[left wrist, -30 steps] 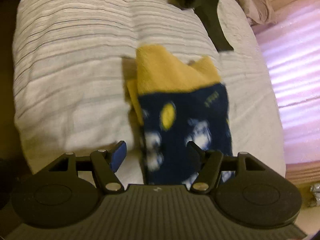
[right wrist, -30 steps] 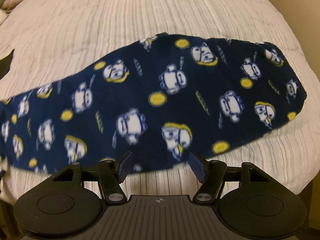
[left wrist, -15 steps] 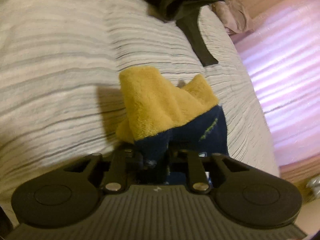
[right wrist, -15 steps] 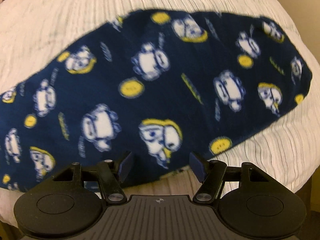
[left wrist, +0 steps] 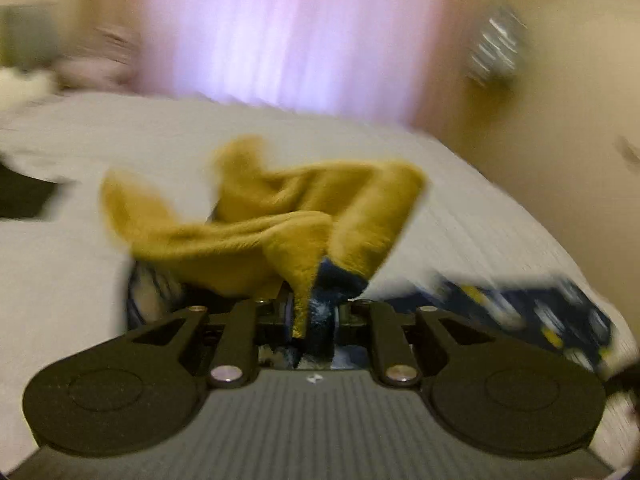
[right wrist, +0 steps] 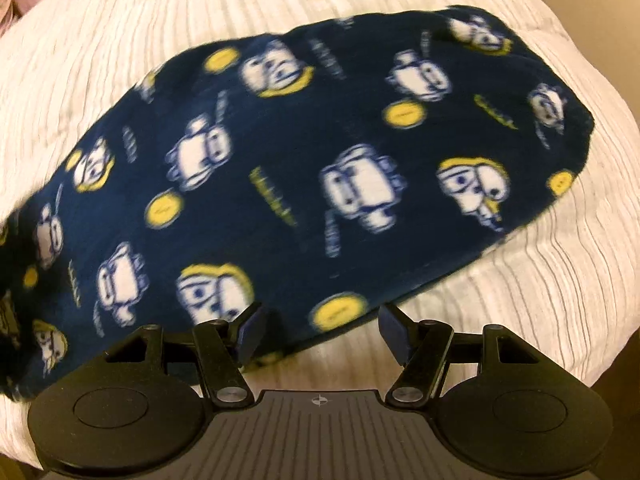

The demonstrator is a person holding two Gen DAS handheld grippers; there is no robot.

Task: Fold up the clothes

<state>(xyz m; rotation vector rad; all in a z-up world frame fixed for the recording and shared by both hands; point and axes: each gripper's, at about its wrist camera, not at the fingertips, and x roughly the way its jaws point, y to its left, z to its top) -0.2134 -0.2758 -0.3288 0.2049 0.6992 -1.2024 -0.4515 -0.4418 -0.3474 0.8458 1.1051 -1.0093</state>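
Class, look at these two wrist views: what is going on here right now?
A person is folding a navy fleece garment with a cartoon print on a white ribbed bedspread. The left gripper is shut on the garment's mustard-yellow fleece end, lifted off the bed; that view is blurred. The right gripper is open at the garment's near edge, gripping nothing.

**Garment across the bed, one end lifted**

The fleece garment (right wrist: pixel 320 168) lies across the bedspread (right wrist: pixel 540 280) — its near edge between the right gripper (right wrist: pixel 320 336) fingers. Its other end bunches up above the bed, pinched in the left gripper (left wrist: pixel 312 316) — curtain (left wrist: pixel 296 32) behind.
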